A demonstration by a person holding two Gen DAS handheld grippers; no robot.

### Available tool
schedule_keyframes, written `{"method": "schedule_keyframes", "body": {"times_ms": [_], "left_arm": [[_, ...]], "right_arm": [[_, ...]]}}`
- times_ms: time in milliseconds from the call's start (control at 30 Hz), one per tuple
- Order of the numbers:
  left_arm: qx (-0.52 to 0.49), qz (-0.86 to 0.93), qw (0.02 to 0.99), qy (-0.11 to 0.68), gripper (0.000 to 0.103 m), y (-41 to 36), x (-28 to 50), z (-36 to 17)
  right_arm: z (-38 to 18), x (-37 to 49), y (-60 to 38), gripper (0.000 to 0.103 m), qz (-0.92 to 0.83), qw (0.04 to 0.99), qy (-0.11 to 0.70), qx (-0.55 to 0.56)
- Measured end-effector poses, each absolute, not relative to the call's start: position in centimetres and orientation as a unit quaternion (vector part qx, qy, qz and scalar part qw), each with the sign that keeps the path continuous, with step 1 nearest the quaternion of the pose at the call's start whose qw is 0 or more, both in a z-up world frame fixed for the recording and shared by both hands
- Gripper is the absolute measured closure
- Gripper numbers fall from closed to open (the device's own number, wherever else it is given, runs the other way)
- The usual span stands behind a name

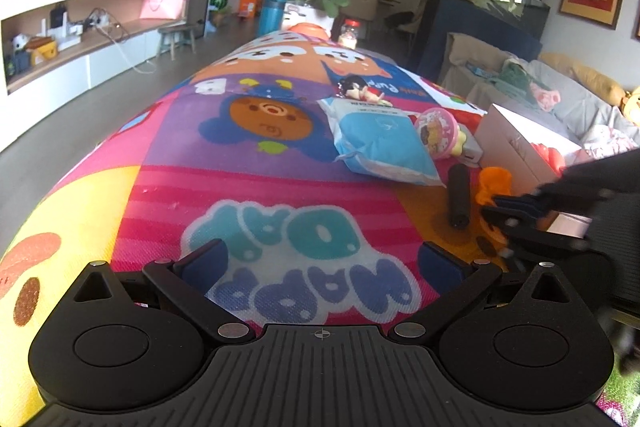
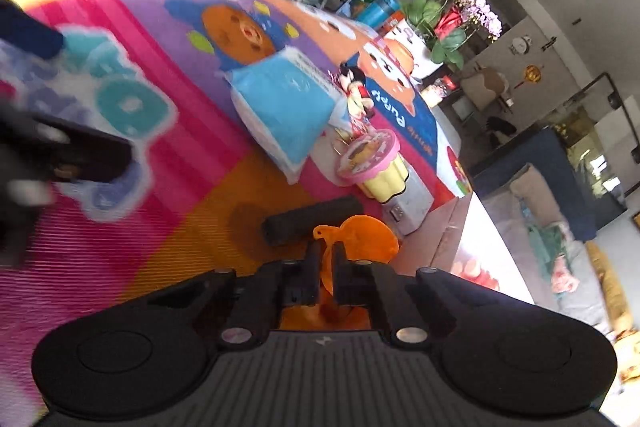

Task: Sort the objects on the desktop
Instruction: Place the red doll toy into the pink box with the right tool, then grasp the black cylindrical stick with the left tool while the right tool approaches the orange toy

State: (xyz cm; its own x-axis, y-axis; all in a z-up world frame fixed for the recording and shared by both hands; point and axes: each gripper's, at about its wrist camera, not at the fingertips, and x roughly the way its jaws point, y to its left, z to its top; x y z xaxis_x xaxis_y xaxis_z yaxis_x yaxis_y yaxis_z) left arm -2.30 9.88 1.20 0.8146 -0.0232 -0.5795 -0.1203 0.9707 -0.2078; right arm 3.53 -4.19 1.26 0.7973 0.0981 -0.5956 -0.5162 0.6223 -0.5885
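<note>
In the right wrist view my right gripper is shut on the thin handle of an orange plastic scoop, low over a colourful play mat. The left wrist view shows the same grip from the side: the right gripper is on the orange scoop. A black cylinder lies just beyond the scoop. My left gripper stands open over the mat's lettering with nothing between its fingers.
Further back on the mat lie a blue and white packet, a pink-lidded yellow cup, a small doll and a small grey box. A white open box stands at the mat's right edge.
</note>
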Motion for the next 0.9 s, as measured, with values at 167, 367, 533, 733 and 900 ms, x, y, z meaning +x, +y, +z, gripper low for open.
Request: {"method": "schedule_keyframes", "body": {"times_ms": [167,367,533,733,900], "left_arm": [[-0.117,0.023,0.944,0.307,0.0,9.9,-2.1,1.1],[-0.101,0.029,0.943,0.316,0.0,9.3,-1.8,1.1],[-0.062,0.038,0.938,0.338,0.0,8.4,-1.1,1.1],[-0.015,0.036,0.931,0.362,0.0,7.6,-0.5,1.1],[-0.014,0.0,0.934,0.356,0.0,7.3,-0.4,1.6]], "right_arm": [[4.2,-0.8,-8.5,0.098,0.197,0.884,0.274,-0.323],[5.5,-4.5,-14.4,0.098,0.159,0.903,0.297,-0.268],[5.2,-4.8,-18.7,0.075,0.13,0.923,0.306,-0.196],[6.5,-2.9,-23.7,0.017,0.036,0.967,0.24,-0.072],[5.3,1.0,-27.5,0.003,0.013,0.966,0.257,0.036]]}}
